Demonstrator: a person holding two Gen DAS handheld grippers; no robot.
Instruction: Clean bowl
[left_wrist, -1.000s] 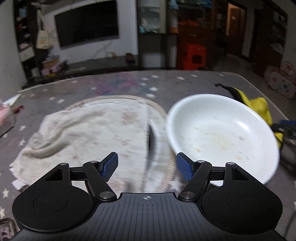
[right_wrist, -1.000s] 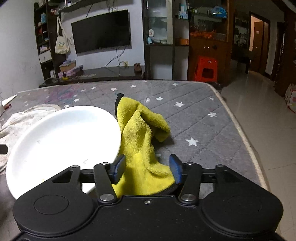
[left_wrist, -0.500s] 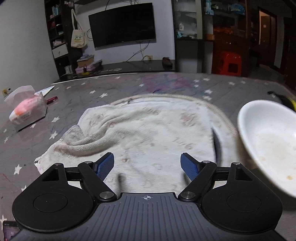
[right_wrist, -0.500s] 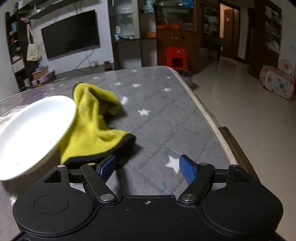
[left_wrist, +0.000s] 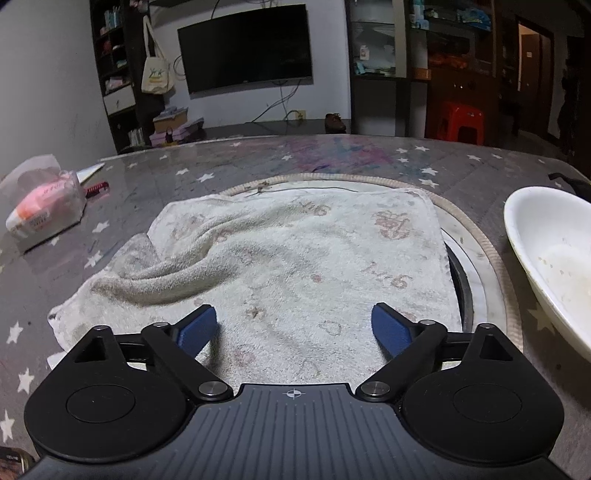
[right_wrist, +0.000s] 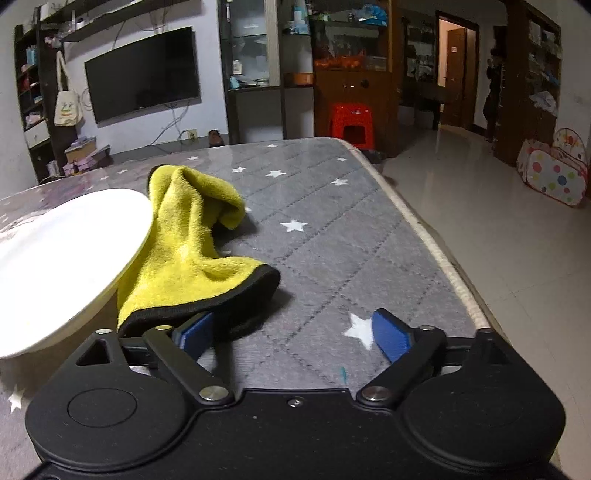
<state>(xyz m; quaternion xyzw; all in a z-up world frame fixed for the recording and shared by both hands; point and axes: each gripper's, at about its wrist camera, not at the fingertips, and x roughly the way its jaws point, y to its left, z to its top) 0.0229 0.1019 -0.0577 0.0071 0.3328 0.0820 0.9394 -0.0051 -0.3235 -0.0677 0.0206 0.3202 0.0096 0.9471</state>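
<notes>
A white bowl (left_wrist: 550, 262) with food stains sits on the table at the right edge of the left wrist view; it also shows at the left of the right wrist view (right_wrist: 62, 251). A yellow cloth (right_wrist: 192, 251) with a black hem lies just right of the bowl, partly under its rim. My left gripper (left_wrist: 293, 326) is open and empty over a dirty white towel (left_wrist: 280, 266), left of the bowl. My right gripper (right_wrist: 291, 334) is open and empty, low over the table, its left finger by the cloth's hem.
The towel lies on a round inset plate (left_wrist: 480, 251) in the grey star-patterned tabletop (right_wrist: 332, 236). A tissue pack (left_wrist: 44, 206) sits far left. The table's right edge (right_wrist: 424, 229) drops to the floor. A red stool (right_wrist: 351, 122) stands behind.
Both grippers opened wider. The left one swung left from the bowl to over the towel. The right one let go of the yellow cloth and swung right, so the bowl moved to the view's left.
</notes>
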